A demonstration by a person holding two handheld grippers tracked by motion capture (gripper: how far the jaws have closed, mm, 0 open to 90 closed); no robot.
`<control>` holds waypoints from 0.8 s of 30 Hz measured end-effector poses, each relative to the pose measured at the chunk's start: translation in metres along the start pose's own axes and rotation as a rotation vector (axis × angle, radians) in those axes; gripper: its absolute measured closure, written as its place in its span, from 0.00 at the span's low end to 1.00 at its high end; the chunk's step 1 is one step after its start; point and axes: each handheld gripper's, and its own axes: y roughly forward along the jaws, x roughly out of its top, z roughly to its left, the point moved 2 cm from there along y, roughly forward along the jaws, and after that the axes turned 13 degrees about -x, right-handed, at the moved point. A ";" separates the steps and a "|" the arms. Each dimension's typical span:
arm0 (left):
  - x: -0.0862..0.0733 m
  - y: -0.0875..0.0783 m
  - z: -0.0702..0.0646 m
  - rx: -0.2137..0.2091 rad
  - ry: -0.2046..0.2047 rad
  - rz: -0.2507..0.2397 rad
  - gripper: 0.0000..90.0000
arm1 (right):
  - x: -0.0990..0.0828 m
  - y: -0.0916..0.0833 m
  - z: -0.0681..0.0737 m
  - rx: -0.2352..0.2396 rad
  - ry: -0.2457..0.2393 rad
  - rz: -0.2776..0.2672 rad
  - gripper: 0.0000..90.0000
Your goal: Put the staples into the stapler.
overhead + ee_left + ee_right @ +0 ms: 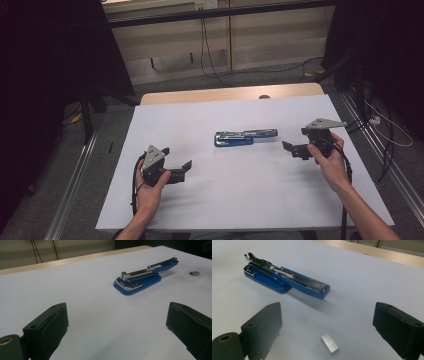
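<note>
A blue stapler (245,137) lies opened out flat in the middle of the white table; its metal magazine (294,277) is exposed. In the left gripper view the stapler (146,276) lies ahead and to the right. A small block of staples (329,342) rests on the table between the right gripper's jaws, and it shows small and far off as the staple block (194,273) in the left gripper view. My left gripper (187,169) is open at the table's left, apart from the stapler. My right gripper (290,149) is open at the right, just short of the stapler.
The white table top (200,120) ends at a wooden strip (230,93) along its far edge. Cables (210,55) run over the floor beyond it, and black stands (90,105) flank the table.
</note>
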 end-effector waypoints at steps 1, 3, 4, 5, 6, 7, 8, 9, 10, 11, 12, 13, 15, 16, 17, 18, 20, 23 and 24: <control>0.000 0.000 0.000 -0.002 0.001 0.005 0.05 | 0.001 0.000 -0.001 0.001 0.000 0.003 0.09; -0.001 0.000 0.000 -0.002 0.004 0.011 0.05 | 0.002 -0.001 -0.002 0.014 -0.013 0.011 0.09; -0.001 0.000 0.000 -0.003 0.001 0.010 0.05 | 0.003 -0.002 -0.003 0.024 -0.026 0.011 0.09; -0.002 0.000 0.000 -0.001 0.001 0.013 0.05 | 0.004 -0.001 -0.003 0.034 -0.045 0.014 0.09; -0.002 0.000 0.001 0.000 0.002 0.012 0.05 | 0.005 -0.001 -0.004 0.039 -0.053 0.019 0.09; -0.002 0.000 0.001 -0.002 -0.001 0.007 0.05 | 0.007 0.000 -0.004 0.042 -0.057 0.018 0.09; -0.002 -0.001 0.001 0.000 -0.002 0.008 0.05 | 0.008 0.001 -0.005 0.045 -0.064 0.022 0.09; -0.002 -0.001 0.000 0.002 -0.007 0.004 0.05 | 0.010 0.002 -0.006 0.045 -0.067 0.028 0.09; -0.002 -0.001 0.001 0.001 -0.001 0.009 0.05 | 0.011 0.004 -0.007 0.046 -0.069 0.030 0.09; -0.002 -0.001 0.001 -0.001 0.001 0.010 0.05 | 0.012 0.005 -0.008 0.046 -0.075 0.037 0.09; -0.003 -0.002 0.001 -0.001 0.001 0.010 0.05 | 0.014 0.007 -0.008 0.052 -0.075 0.046 0.09; -0.003 -0.002 0.001 -0.001 0.003 0.009 0.05 | 0.015 0.008 -0.009 0.054 -0.081 0.057 0.09; -0.003 -0.002 0.001 -0.001 0.006 0.011 0.05 | 0.018 0.011 -0.012 0.062 -0.091 0.068 0.10; -0.003 -0.001 0.000 -0.001 0.002 0.011 0.05 | 0.019 0.012 -0.014 0.066 -0.091 0.076 0.12; -0.003 -0.001 0.000 -0.005 0.002 0.009 0.05 | 0.019 0.013 -0.015 0.067 -0.097 0.082 0.12; -0.003 0.000 0.000 -0.006 0.004 0.013 0.05 | 0.020 0.014 -0.016 0.067 -0.099 0.087 0.13; -0.003 0.000 -0.001 -0.007 0.007 0.015 0.05 | 0.020 0.015 -0.018 0.069 -0.108 0.104 0.15; -0.003 0.000 -0.001 -0.006 0.014 0.018 0.05 | 0.018 0.018 -0.019 0.087 -0.134 0.143 0.20; -0.003 0.000 -0.001 -0.006 0.013 0.019 0.05 | 0.018 0.018 -0.019 0.089 -0.138 0.147 0.22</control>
